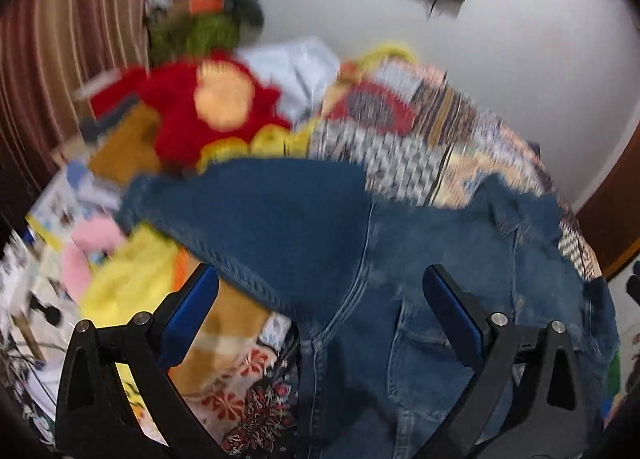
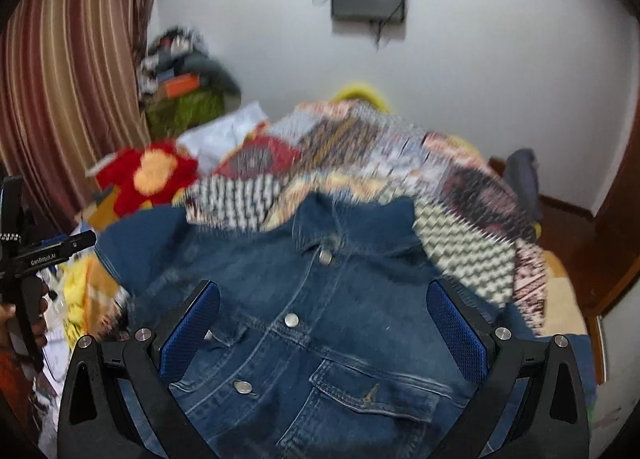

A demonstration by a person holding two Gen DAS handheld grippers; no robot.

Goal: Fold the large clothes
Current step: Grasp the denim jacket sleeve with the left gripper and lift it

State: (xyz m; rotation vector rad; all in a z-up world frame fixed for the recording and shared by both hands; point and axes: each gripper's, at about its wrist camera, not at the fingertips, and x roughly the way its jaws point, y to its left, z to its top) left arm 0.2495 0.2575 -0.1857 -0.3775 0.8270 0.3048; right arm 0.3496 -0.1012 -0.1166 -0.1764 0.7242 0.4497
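Right hand-held gripper (image 2: 323, 333) hangs over the blue denim jacket (image 2: 304, 299), blue-padded fingers (image 2: 191, 329) spread wide and released, nothing between them. The jacket lies front up on the bed, metal snap buttons (image 2: 291, 319) running up the middle, a flap chest pocket (image 2: 374, 393) low between the fingers, collar away from the camera. Over on the left, the left hand-held gripper (image 1: 322, 317) is just as wide, gripping nothing; the denim fills the gap between its fingers and reaches under the right one, and a sleeve (image 1: 256, 211) spreads out to the left. Under the jacket, a patchwork quilt of zigzag and striped panels (image 2: 472, 255) covers the bed. Beyond it, a red plush toy with an orange face (image 1: 216, 107), blurred. Further back, a striped brown curtain (image 2: 68, 99) and a white wall (image 2: 500, 71). No containers to make out.
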